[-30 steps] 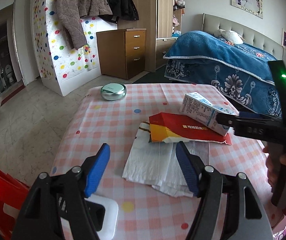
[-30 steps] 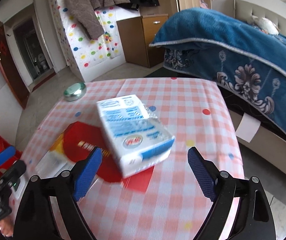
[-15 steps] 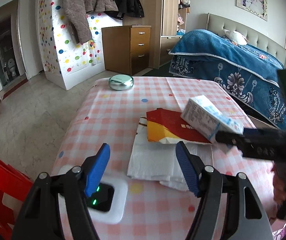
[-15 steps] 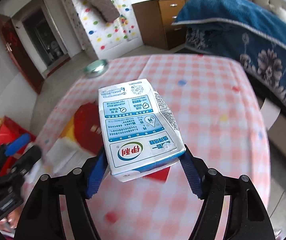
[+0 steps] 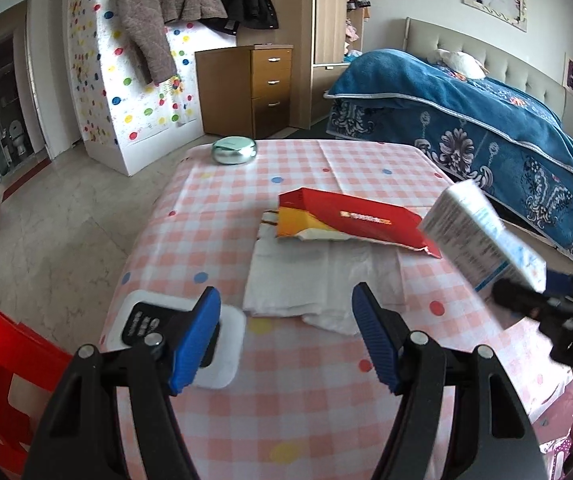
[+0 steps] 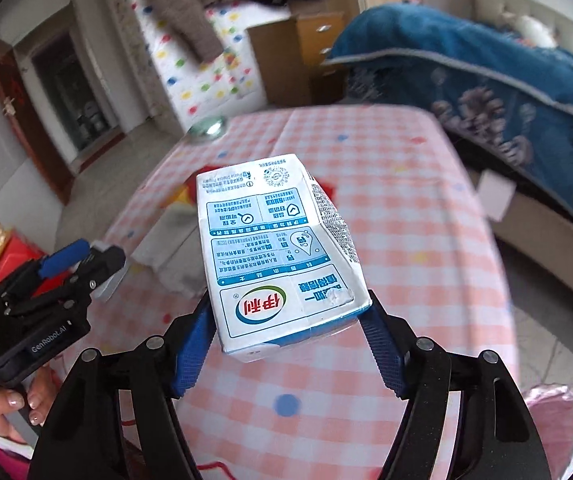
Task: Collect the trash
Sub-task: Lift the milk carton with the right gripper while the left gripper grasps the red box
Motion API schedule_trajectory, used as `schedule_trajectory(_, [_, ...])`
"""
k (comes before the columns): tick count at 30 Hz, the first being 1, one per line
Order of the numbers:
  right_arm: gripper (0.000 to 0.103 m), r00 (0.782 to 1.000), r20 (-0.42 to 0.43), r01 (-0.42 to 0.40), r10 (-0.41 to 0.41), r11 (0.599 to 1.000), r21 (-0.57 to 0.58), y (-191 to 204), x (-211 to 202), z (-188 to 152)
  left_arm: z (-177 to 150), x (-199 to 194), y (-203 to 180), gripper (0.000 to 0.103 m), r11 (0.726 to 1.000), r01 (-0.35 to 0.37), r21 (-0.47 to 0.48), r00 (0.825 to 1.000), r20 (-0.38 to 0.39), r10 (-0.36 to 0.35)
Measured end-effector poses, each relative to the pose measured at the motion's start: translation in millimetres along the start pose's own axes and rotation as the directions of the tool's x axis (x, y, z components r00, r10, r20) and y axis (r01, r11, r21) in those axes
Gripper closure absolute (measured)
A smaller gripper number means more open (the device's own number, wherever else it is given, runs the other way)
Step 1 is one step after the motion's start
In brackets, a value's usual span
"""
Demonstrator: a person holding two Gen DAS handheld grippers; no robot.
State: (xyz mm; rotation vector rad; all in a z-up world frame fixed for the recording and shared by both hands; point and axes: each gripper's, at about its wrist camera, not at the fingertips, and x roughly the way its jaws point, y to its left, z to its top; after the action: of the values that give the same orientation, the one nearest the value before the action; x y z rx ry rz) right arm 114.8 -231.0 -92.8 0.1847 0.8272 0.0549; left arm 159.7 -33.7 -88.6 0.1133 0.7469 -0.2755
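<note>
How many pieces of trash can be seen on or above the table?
3: the milk carton held above the table in the right gripper, the red packet lying on the tablecloth, the white plastic bag partly under it. More may be hidden.

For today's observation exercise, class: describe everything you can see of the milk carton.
The milk carton is a small white paperboard box with blue panels of print and a red-and-green logo. Its corners look dented and one end is creased. It is lifted clear of the checked tablecloth, tilted, its far end higher. The right tongs are closed on its near end, a blue pad on each side. Nothing else touches it.
</note>
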Motion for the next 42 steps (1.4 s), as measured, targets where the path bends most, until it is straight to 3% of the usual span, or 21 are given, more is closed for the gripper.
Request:
schedule_trajectory(5, [0.033,0.992,0.017,0.126,-0.125,0.992,-0.027,-14.7,10.1,12.2,7.9,9.0,-7.6,0.036,1.0,-0.01,0.008,1.0,0.002,0.01])
schedule_trajectory(9, [0.033,0.959,0.01,0.281,-0.282,0.953,-0.11,-24.2,42.0,32.8,9.8,14.5,-8.4,0.036,1.0,-0.017,0.009,1.0,0.001,0.017])
schedule_trajectory(12, [0.033,0.952,-0.022,0.299,-0.304,0.945,-0.129,-28.7,59.1,41.6,9.8,18.3,-5.7,0.036,1.0,-0.017,-0.001,1.0,-0.003,0.017])
schedule_trajectory(21, [0.033,0.965,-0.058,0.235,-0.255,0.943,-0.234,-24.6,71.4,49.7,2.8,18.6,7.1,0.036,0.999,-0.021,-0.036,1.0,-0.015,0.021])
schedule_trajectory(30, [0.033,0.983,-0.131,0.086,-0.131,0.949,-0.303,21.1,42.4,11.6,-8.8,0.5,2.9,0.036,0.999,0.021,-0.04,1.0,-0.022,-0.022])
schedule_trajectory(35, [0.033,0.987,-0.053,0.133,-0.149,0.964,-0.229,14.6,19.3,4.7,-3.7,6.6,-9.1,0.039,0.997,0.061,-0.036,0.998,-0.029,-0.062])
schedule_trajectory(42, [0.033,0.989,-0.005,0.148,-0.15,0.981,-0.123,-19.2,12.5,14.6,9.3,36.7,-20.7,0.057,0.986,0.135,-0.095,0.987,-0.076,-0.143])
